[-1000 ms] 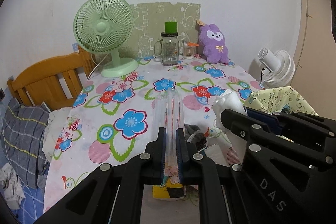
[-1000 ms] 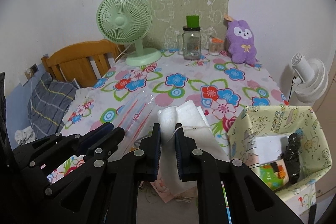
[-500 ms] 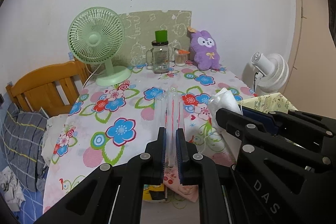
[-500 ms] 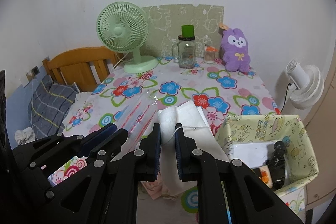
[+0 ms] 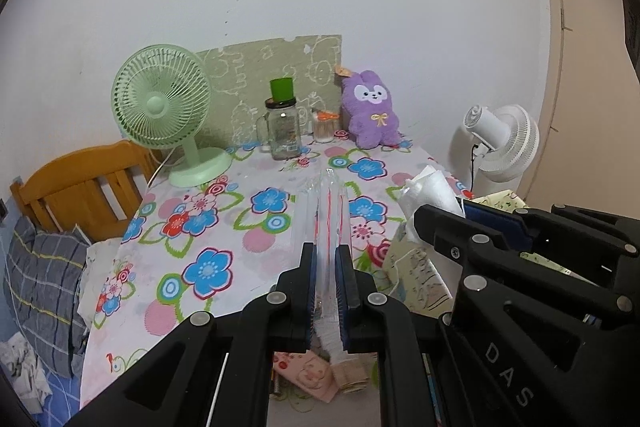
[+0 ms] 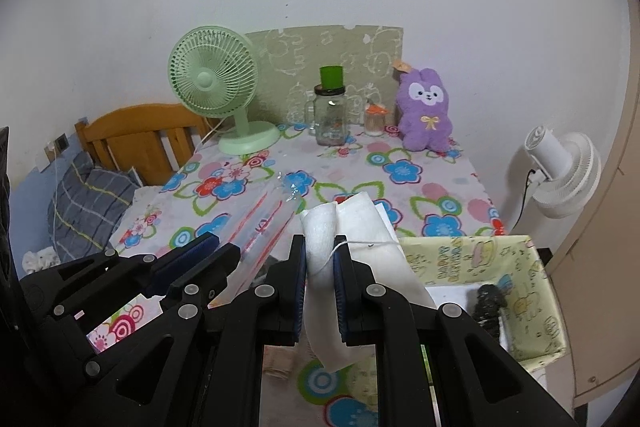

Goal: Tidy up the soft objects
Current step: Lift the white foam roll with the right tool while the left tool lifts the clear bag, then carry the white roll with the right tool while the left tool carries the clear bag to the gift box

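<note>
Left gripper (image 5: 327, 291) fingers pinched a clear plastic bag (image 5: 325, 215) at frame centre; right gripper (image 6: 320, 283) fingers pinched a white cloth pouch (image 6: 352, 227), both lifted off the floral counter (image 6: 440, 187), probably for bagging; patterned box (image 6: 532, 291) at lower right.

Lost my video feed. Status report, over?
Left gripper shut on clear plastic bag. Right gripper shut on white cloth. Both above table. Open yellow box right, nothing blocking.
</note>
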